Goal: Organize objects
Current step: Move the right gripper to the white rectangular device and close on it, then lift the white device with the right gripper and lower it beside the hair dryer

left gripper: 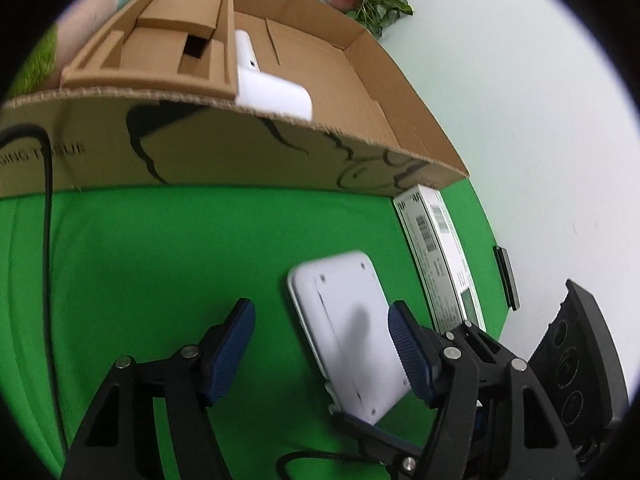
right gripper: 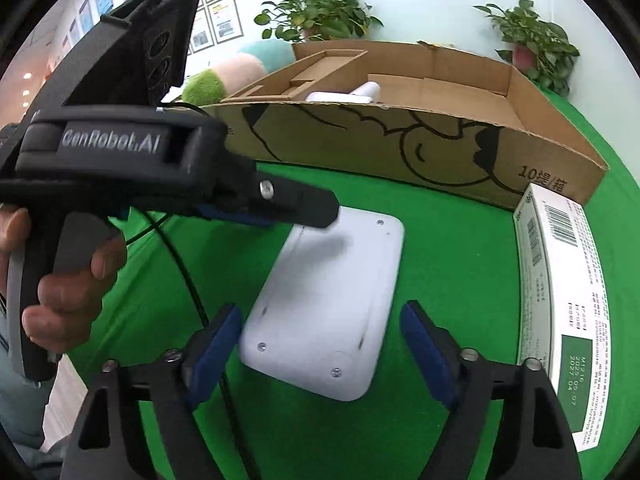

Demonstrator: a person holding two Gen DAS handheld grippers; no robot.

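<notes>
My right gripper (right gripper: pixel 320 354) is released, its pads on both sides of the flat white rounded plastic device (right gripper: pixel 324 304) lying on the green desk (right gripper: pixel 448 248). My left gripper (left gripper: pixel 320 344) is released too, above the device's far end, before the brown cardboard box (right gripper: pixel 400 144).

Each gripper was built of black angular plastic arms joined by silver screws, the right gripper (right gripper: pixel 320 354) and left gripper (left gripper: pixel 322 346) both ending in ribbed blue pads (right gripper: pixel 214 354). The left one's housing bore the raised lettering "GenRobot.AI" (right gripper: pixel 111 144) and a thin black cable (right gripper: pixel 188 276) trailed from it. A light blue sleeve (right gripper: pixel 16 392) showed below the hand (right gripper: pixel 68 284) on its grey-edged handle.
</notes>
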